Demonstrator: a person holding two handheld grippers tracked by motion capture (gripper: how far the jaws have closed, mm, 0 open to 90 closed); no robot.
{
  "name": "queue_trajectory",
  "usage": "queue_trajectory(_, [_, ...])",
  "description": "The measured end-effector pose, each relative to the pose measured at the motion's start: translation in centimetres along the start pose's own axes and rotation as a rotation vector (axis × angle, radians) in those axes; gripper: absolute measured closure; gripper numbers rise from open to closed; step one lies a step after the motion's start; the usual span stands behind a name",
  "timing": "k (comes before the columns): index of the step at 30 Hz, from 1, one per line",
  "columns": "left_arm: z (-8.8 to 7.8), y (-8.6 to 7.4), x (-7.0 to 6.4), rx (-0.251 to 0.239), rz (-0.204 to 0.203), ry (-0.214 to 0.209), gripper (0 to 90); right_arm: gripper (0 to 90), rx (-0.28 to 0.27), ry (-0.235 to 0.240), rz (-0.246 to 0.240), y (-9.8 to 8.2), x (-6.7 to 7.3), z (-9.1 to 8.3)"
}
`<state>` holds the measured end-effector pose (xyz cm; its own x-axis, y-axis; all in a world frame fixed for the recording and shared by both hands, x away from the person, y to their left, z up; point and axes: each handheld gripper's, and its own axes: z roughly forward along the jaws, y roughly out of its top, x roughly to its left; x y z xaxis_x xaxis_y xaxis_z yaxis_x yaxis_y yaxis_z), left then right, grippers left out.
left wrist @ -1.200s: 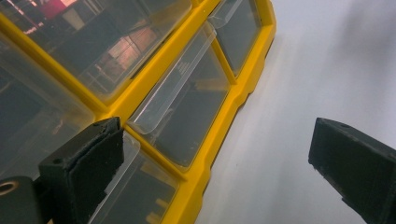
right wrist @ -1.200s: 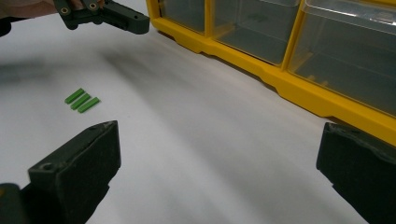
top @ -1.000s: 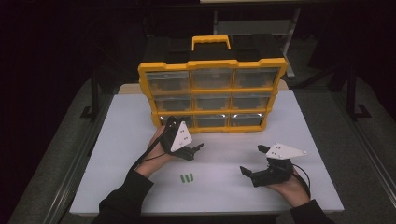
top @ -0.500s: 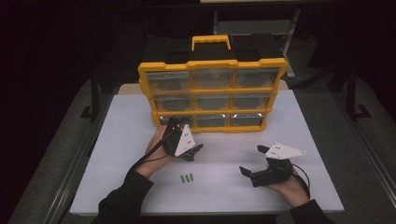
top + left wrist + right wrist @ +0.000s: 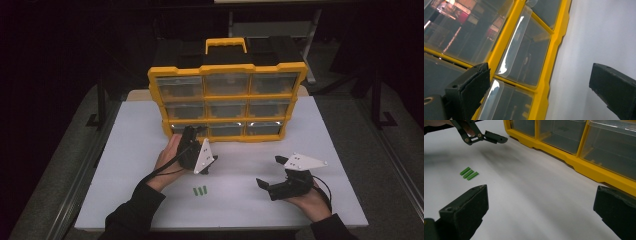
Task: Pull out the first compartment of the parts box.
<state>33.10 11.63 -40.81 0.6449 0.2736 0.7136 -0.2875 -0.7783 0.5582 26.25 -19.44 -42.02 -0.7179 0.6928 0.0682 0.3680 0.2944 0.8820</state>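
The left gripper (image 5: 192, 137), jaws apart, sits right at the organizer's bottom-left drawer (image 5: 522, 53). It should square up to the clear lip before closing. The right gripper (image 5: 272, 186) waits, also spread, off to its side.

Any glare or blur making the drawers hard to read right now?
Left gripper view: bright glare streaks on the clear drawer fronts of the yellow organizer. Right gripper view: near jaws soft, green pieces sharp. High view: surroundings dark, table evenly lit.
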Motion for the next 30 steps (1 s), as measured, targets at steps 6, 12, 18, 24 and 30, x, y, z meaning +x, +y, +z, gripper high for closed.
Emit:
queue_trajectory(6, [0.0,0.2,-0.2,0.008,0.039,0.025,2.9,0.0,0.001,-0.001,-0.001,0.0,0.0,0.0])
queue_trajectory(12, [0.0,0.4,-0.5,0.025,0.089,0.044,2.9,0.0,0.001,0.0,-0.002,0.0,0.0,0.0])
queue_trajectory(18, [0.0,0.6,-0.8,0.045,0.146,0.061,3.0,0.0,0.001,-0.001,-0.003,0.0,0.0,0.0])
queue_trajectory(24, [0.0,0.9,-1.0,0.071,0.211,0.08,3.0,0.0,0.002,-0.002,-0.003,0.0,0.0,0.0])
queue_trajectory(30, [0.0,1.1,-1.3,0.089,0.267,0.102,3.0,0.0,0.003,-0.003,-0.004,0.0,0.0,0.0])
